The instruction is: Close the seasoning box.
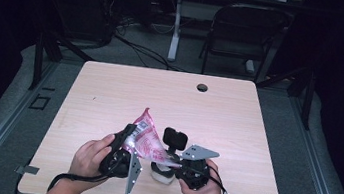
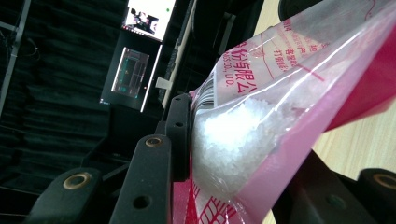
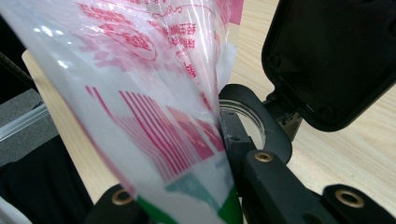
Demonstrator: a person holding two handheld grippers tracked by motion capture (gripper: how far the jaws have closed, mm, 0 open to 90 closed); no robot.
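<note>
A pink-printed clear plastic bag [image 1: 147, 136] of white granules hangs tilted over the table's front, held between both grippers. My left gripper [image 1: 129, 139] is shut on its left side; in the left gripper view the bag [image 2: 289, 79] bulges with crystals between the jaws of my left gripper [image 2: 243, 154]. My right gripper [image 1: 171, 165] is shut on the bag's lower right corner. In the right gripper view the bag [image 3: 140, 84] hides the left jaw of my right gripper [image 3: 177, 154]. A small white jar [image 1: 160, 174] with a raised black flip lid [image 1: 174, 138] stands under that corner.
The jar's black-ringed mouth [image 3: 275, 135] and open lid [image 3: 336, 60] sit just beyond the right gripper's jaws. The wooden table [image 1: 110, 94] has a cable hole [image 1: 202, 87] near its far edge. A black chair [image 1: 241, 35] stands behind the table.
</note>
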